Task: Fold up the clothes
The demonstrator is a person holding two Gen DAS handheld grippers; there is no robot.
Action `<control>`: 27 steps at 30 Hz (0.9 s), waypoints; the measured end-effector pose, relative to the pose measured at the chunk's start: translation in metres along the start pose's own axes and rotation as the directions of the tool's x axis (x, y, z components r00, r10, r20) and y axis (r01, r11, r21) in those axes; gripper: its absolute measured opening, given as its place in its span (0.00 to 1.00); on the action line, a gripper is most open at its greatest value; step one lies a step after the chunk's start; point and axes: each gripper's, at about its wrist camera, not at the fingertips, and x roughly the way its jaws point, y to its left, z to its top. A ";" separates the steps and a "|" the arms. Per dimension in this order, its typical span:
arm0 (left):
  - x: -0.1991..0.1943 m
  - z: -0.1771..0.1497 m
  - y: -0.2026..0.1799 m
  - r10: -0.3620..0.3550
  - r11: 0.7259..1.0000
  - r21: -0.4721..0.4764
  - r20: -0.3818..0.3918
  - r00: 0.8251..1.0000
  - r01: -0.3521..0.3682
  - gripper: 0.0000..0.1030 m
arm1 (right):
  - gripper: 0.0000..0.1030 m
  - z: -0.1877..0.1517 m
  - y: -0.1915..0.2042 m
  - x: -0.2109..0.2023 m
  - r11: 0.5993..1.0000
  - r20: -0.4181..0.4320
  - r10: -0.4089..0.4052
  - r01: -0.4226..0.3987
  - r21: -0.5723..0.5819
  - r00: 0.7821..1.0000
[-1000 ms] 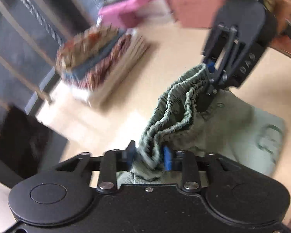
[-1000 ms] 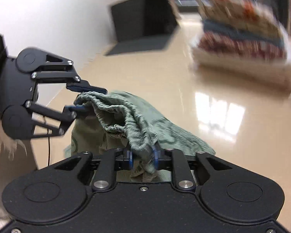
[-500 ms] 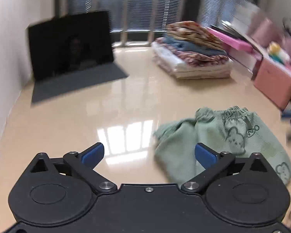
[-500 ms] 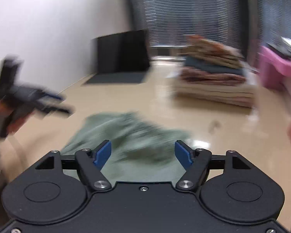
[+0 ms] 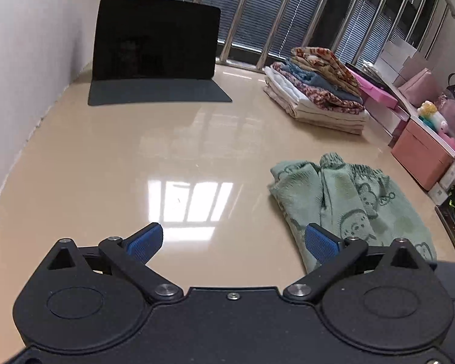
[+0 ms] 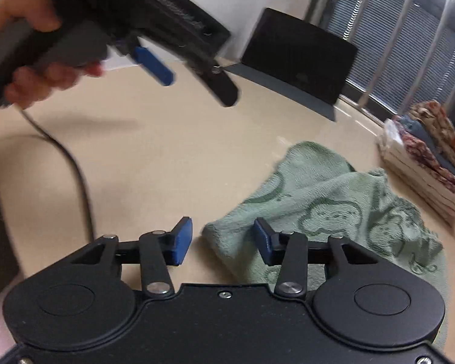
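Two grippers, both released; one green garment loose on table.
Left gripper (image 5: 232,242): fingers spread wide, empty, above bare beige table (image 5: 112,157). Right gripper (image 6: 223,239): fingers apart, empty, over the corner of the garment (image 6: 327,194), which lies crumpled, bear-printed, near a stack of folded clothes (image 5: 315,91). Tablet (image 5: 154,39) stands at far edge.

The right gripper (image 6: 223,240) is seen with jaws apart above the near corner of the green garment (image 6: 333,200). The left gripper (image 6: 194,82) is held in a hand (image 6: 30,60) at far left.
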 end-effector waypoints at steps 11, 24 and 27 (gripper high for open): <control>0.070 0.002 -0.017 -0.235 0.942 -0.272 -0.115 0.965 0.197 0.94 | 0.05 -0.004 -0.059 -0.017 0.937 0.002 0.107 -0.101 0.333 0.994; 0.064 0.030 -0.083 -0.184 0.915 -0.372 -0.040 0.982 0.156 0.08 | 0.04 -0.055 -0.119 -0.101 0.755 0.312 0.196 -0.346 0.557 0.930; 0.060 0.060 -0.142 -0.141 0.970 -0.209 -0.063 0.988 0.125 0.08 | 0.04 -0.084 -0.145 -0.120 0.631 0.422 0.167 -0.426 0.648 0.891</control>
